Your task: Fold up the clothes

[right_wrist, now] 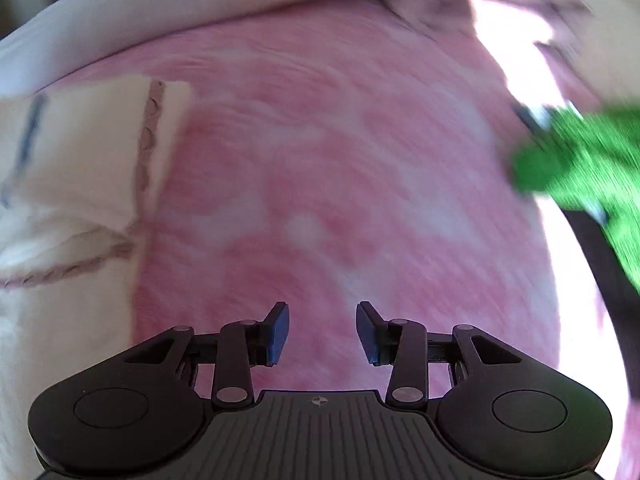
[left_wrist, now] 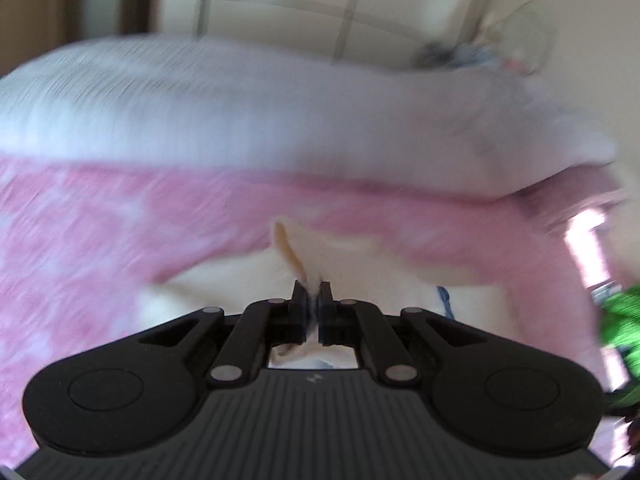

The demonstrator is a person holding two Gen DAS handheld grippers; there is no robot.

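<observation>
A blurred green object (right_wrist: 580,168) lies right of the pink-and-white mottled bedspread (right_wrist: 320,160). The left gripper (left_wrist: 314,294) pinches cream fabric clothing (left_wrist: 240,280); the right gripper (right_wrist: 322,320) hovers spread over the bedspread.

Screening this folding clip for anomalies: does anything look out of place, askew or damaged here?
Nothing looks damaged or spilled. The left hand-held gripper is shut on a pinch of the cream garment, which lies on the pink bedspread; the right hand-held gripper hangs open above it. Both views are motion-blurred, so the bright green item at the right can't be identified.
</observation>
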